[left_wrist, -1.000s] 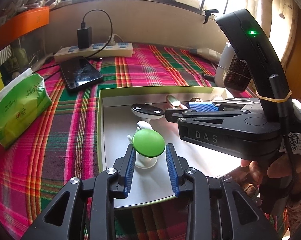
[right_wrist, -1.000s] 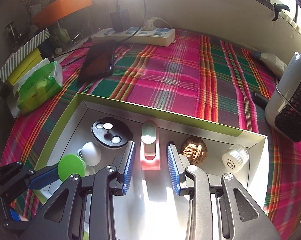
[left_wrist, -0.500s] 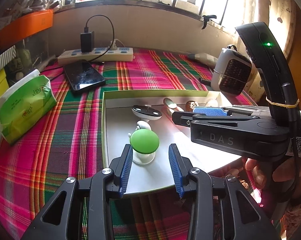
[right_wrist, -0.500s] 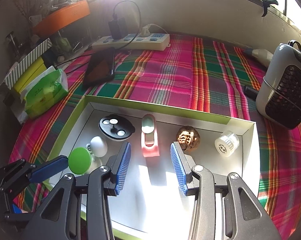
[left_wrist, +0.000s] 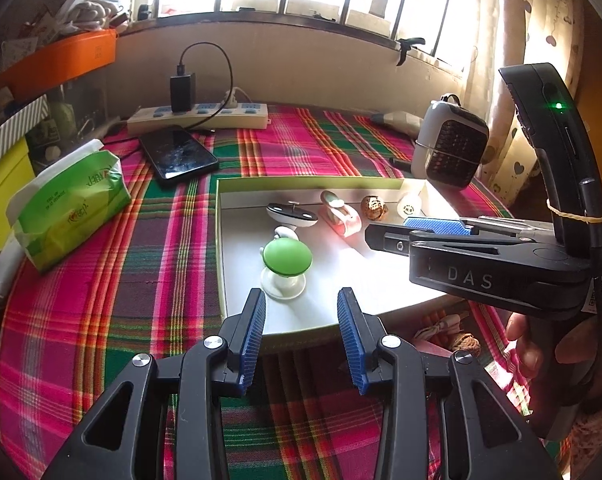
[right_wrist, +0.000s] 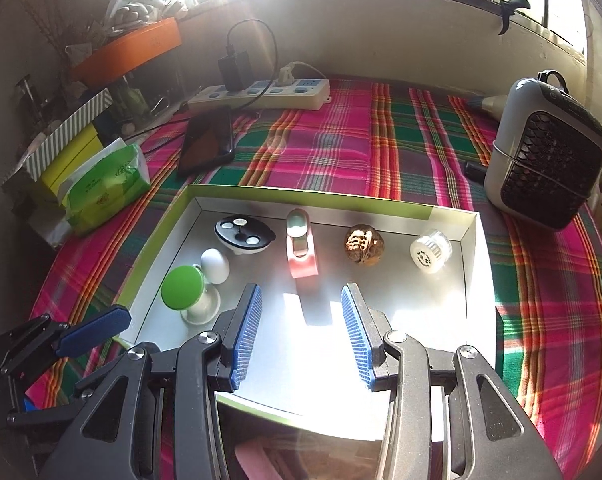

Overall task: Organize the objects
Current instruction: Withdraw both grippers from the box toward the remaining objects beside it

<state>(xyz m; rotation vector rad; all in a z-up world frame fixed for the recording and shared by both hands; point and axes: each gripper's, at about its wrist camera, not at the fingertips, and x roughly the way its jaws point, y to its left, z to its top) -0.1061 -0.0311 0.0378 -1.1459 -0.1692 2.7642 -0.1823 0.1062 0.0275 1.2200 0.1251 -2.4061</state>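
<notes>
Both grippers, left [left_wrist: 301, 330] and right [right_wrist: 301, 330], have backed off the tray [right_wrist: 471, 248], jaws spread

Harsh window backlight, fisheye-warped edges

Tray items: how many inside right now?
6. Green-capped stand front-left, white egg behind it; along the back wall: black disc, pink clip, walnut, white ribbed cap. None seem hidden.

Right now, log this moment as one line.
left claw: open, empty | right claw: open, empty | green-topped piece, pink piece, walnut: in tray
</notes>
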